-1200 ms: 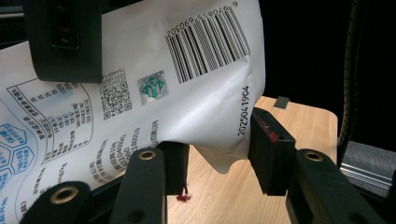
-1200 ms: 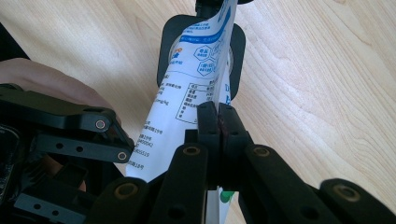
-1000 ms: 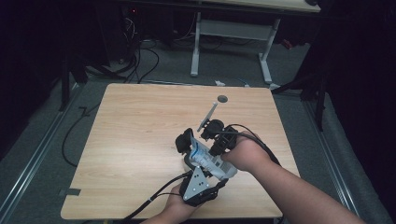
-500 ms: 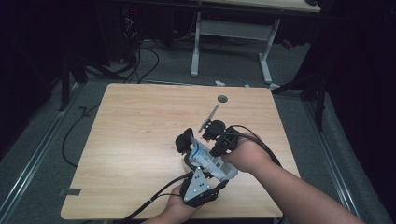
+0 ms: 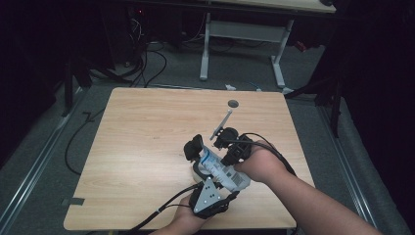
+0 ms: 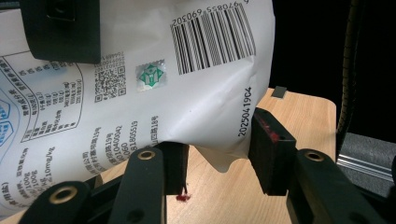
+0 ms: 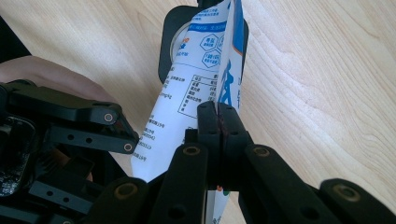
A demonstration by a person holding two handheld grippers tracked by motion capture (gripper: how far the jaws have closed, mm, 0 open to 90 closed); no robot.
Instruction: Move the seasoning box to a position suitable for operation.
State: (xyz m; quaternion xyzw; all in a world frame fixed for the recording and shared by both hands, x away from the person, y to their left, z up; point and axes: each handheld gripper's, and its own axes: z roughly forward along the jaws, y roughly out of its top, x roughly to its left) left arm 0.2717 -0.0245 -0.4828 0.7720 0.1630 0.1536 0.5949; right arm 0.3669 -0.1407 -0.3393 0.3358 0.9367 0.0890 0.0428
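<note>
A white pouch (image 5: 222, 170) with blue print and a barcode is held over the near part of the wooden table (image 5: 147, 137) between both grippers. My left gripper (image 5: 203, 154), with its grey plate, comes up from the bottom edge. In the left gripper view its jaws (image 6: 219, 158) clamp the pouch (image 6: 140, 93) across a creased lower corner. My right gripper (image 5: 226, 142) reaches in from the right. Seen in the right gripper view, its jaws (image 7: 218, 121) are shut flat on the pouch's thin edge (image 7: 187, 93).
A small dark round mark (image 5: 233, 103) sits on the table toward the far side, and a thin grey rod (image 5: 221, 125) slants up by the right gripper. Cables trail off the near edge. Dark floor and a table frame (image 5: 205, 49) lie beyond.
</note>
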